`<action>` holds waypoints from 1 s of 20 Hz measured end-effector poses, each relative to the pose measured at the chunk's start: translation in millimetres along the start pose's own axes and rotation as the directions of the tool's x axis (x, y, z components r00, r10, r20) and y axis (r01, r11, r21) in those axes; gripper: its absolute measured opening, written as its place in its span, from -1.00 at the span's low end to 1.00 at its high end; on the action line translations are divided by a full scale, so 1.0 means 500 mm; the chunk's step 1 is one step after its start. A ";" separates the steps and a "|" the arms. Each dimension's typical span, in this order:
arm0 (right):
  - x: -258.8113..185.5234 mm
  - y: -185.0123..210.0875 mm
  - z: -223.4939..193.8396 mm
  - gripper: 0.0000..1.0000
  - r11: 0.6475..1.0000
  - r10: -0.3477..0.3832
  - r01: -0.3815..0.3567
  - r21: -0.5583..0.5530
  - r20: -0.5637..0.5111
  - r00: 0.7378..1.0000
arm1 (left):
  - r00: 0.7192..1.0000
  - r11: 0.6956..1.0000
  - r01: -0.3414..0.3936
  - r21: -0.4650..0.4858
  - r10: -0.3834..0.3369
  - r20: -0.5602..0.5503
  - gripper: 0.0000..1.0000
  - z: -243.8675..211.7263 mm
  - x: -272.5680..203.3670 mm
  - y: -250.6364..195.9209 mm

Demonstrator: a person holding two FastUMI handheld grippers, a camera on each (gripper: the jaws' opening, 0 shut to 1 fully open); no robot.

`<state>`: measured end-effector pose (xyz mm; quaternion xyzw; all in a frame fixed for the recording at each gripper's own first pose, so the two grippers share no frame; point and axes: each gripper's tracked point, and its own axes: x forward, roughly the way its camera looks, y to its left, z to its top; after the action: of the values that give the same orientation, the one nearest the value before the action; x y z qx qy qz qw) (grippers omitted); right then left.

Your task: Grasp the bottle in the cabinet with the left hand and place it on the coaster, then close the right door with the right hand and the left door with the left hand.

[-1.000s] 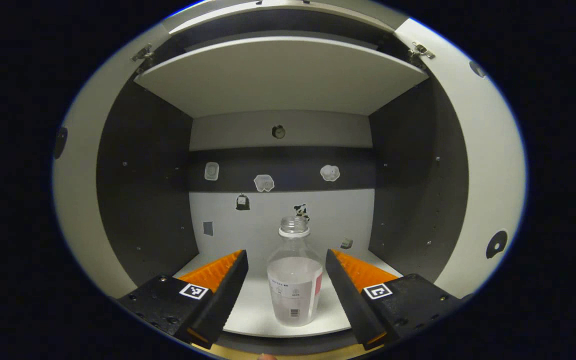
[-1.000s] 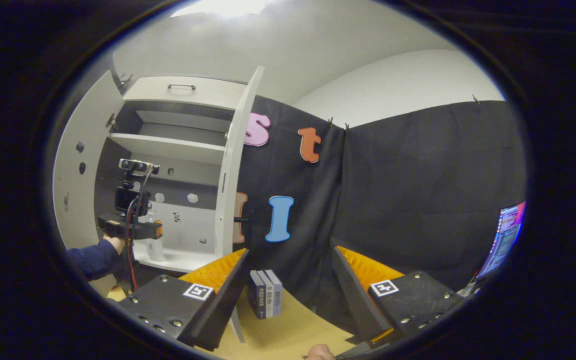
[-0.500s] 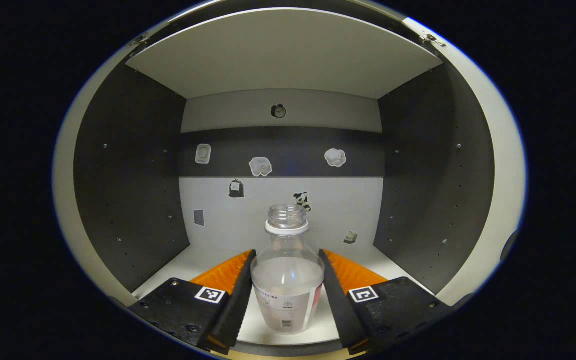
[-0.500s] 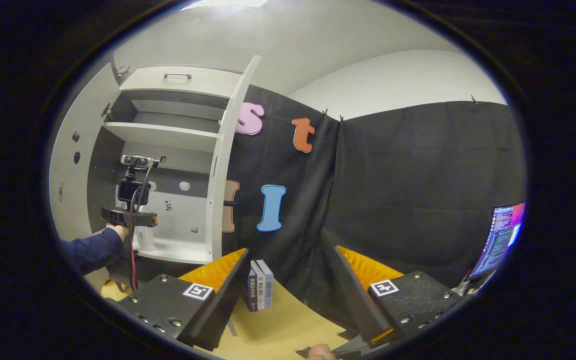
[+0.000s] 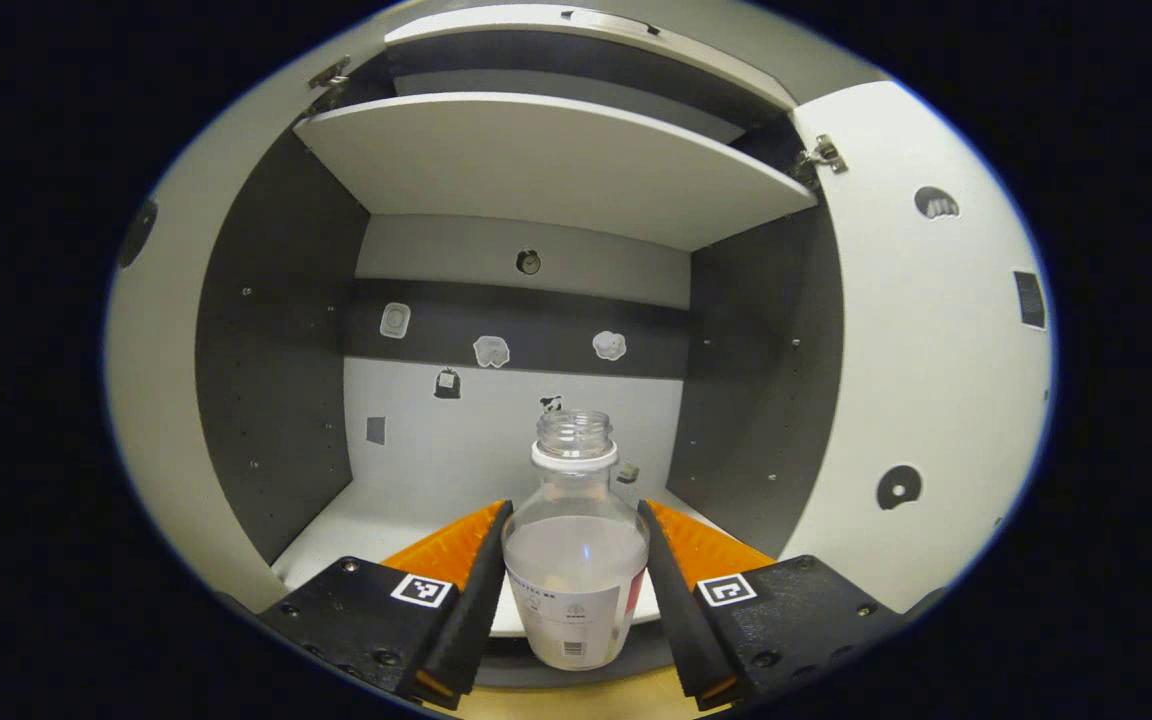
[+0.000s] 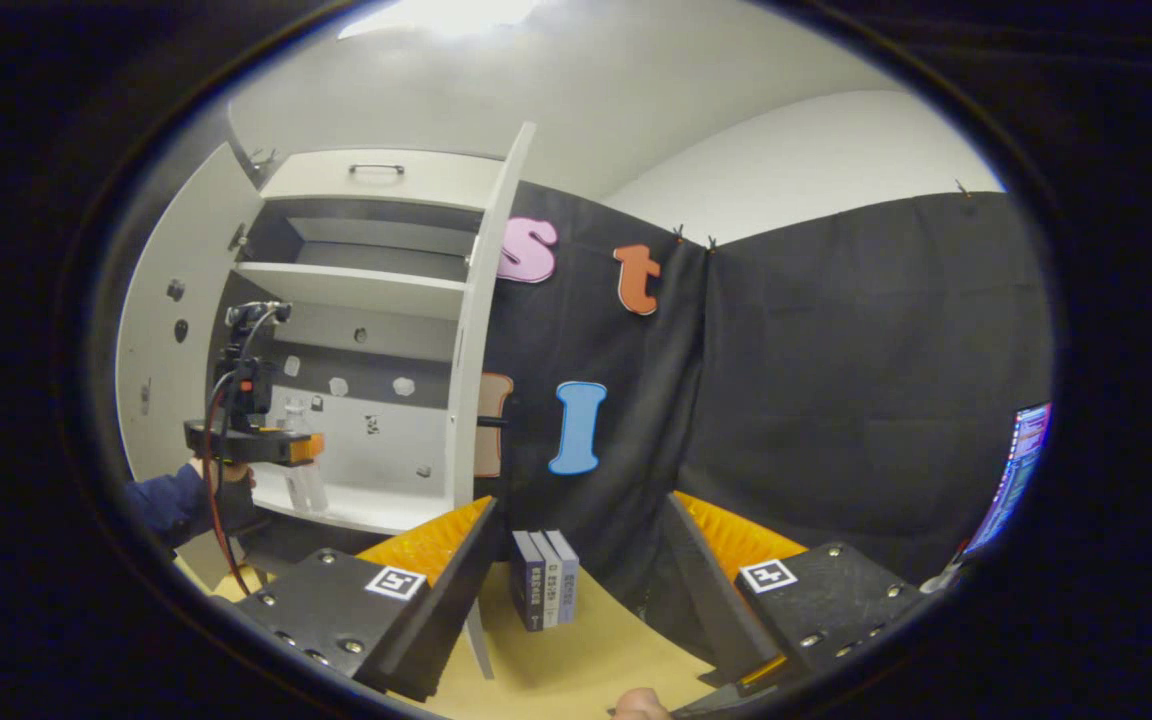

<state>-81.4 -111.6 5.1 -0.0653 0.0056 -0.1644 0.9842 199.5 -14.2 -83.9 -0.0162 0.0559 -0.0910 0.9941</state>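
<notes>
Left door (image 5: 151,420) open, left gripper (image 5: 573,560) clamped on both sides of the uncapped, upright bottle (image 5: 576,560) at the front edge of the cabinet's bottom shelf (image 5: 376,510), right door (image 5: 926,380) open, right gripper (image 6: 576,560) wide open, holding nothing, above the worktop (image 6: 586,660).

Clear bottle (image 5: 576,560) (white collar), grey-and-white cabinet (image 5: 576,160)

The bottle (image 5: 576,560) looks like clear smooth plastic with a paper label, and the cabinet shelf (image 5: 556,160) is matt white board. The tabletop (image 6: 576,660) looks like smooth light wood, and the booth wall (image 6: 836,380) is matt black cloth.
</notes>
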 end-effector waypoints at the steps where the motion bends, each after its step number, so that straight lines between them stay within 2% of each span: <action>1: 0.002 0.005 0.002 0.97 1.000 0.018 -0.018 0.004 0.004 1.000 | 1.000 1.000 0.020 -0.012 -0.020 -0.001 0.49 -0.007 -0.025 -0.001; 4: 0.009 0.017 0.002 0.97 0.998 0.067 -0.068 0.013 0.013 0.998 | 0.998 0.998 0.066 -0.017 -0.067 -0.021 0.48 -0.048 -0.091 0.002; 5: 0.011 0.021 0.004 0.89 0.996 0.083 -0.084 0.017 0.017 0.996 | 0.996 0.997 0.080 -0.016 -0.080 -0.037 0.48 -0.068 -0.115 0.003; 6: 0.015 0.026 0.004 0.97 0.995 0.099 -0.099 0.021 0.020 0.995 | 0.994 0.995 0.093 -0.019 -0.094 -0.052 0.48 -0.089 -0.138 0.002; 9: 0.025 0.040 0.011 0.97 0.989 0.140 -0.141 0.035 0.036 0.990 | 0.987 0.991 0.119 -0.052 -0.124 -0.105 0.48 -0.155 -0.203 0.002; 10: 0.027 0.043 0.013 0.89 0.988 0.149 -0.151 0.037 0.041 0.988 | 0.985 0.991 0.116 -0.064 -0.123 -0.123 0.48 -0.178 -0.222 0.004; 14: 0.034 0.052 0.020 0.89 0.983 0.178 -0.180 0.043 0.059 0.982 | 0.973 0.993 0.079 -0.088 -0.096 -0.211 0.49 -0.282 -0.287 0.019; 15: 0.035 0.051 0.020 0.97 0.982 0.181 -0.184 0.043 0.061 0.982 | 0.968 0.993 0.076 -0.094 -0.096 -0.231 0.50 -0.307 -0.299 0.019; 17: 0.038 0.048 0.016 0.96 0.982 0.184 -0.187 0.037 0.060 0.981 | 0.958 0.991 0.075 -0.115 -0.103 -0.267 0.55 -0.357 -0.322 0.013; 18: 0.041 0.047 0.015 0.97 0.982 0.185 -0.187 0.035 0.058 0.981 | 0.951 0.989 0.075 -0.131 -0.110 -0.288 0.49 -0.384 -0.332 0.009; 20: 0.043 0.041 0.015 0.97 0.982 0.183 -0.185 0.040 0.058 0.981 | 0.935 0.984 0.071 -0.164 -0.124 -0.334 0.50 -0.437 -0.353 -0.001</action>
<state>-54.3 -98.4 10.1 -0.0468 -0.0189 -0.0710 0.9962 1.9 12.9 -281.9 -0.0773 0.2338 -0.1373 0.9594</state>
